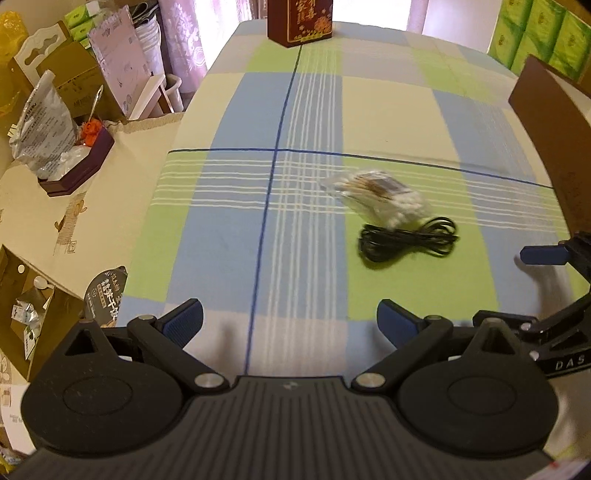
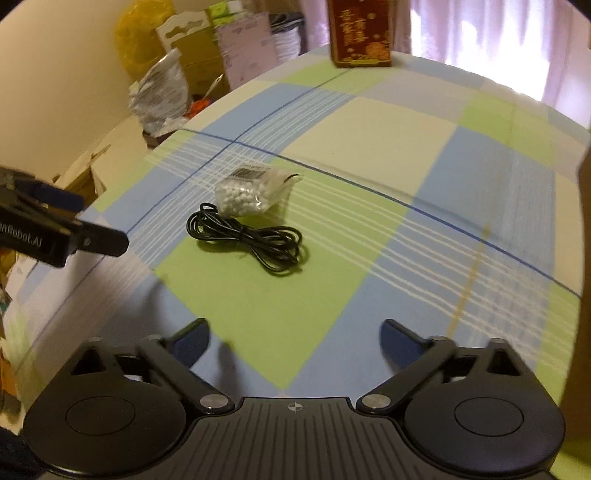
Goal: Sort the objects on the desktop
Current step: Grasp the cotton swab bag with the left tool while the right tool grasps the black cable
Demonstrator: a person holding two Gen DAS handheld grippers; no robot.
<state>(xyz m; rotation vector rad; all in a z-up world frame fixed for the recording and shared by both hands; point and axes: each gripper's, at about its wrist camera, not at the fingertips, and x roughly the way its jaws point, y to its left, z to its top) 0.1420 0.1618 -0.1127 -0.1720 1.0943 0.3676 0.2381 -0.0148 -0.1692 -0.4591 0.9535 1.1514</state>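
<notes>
Both grippers hang over the checked tablecloth (image 1: 388, 110), left gripper (image 1: 290, 323) and right gripper (image 2: 295, 341) jaws spread wide, nothing between them. Coiled black cable (image 2: 251, 240) touches the cotton swab bag (image 2: 251, 190) mid-table.

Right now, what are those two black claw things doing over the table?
A person holds a gripper in each hand above a checked tablecloth. The left gripper and the right gripper are both open and hold nothing. Ahead of them lie a coiled black cable and, touching it, a clear bag of cotton swabs. A dark red box stands at the far edge. Nothing has been picked up.
</notes>
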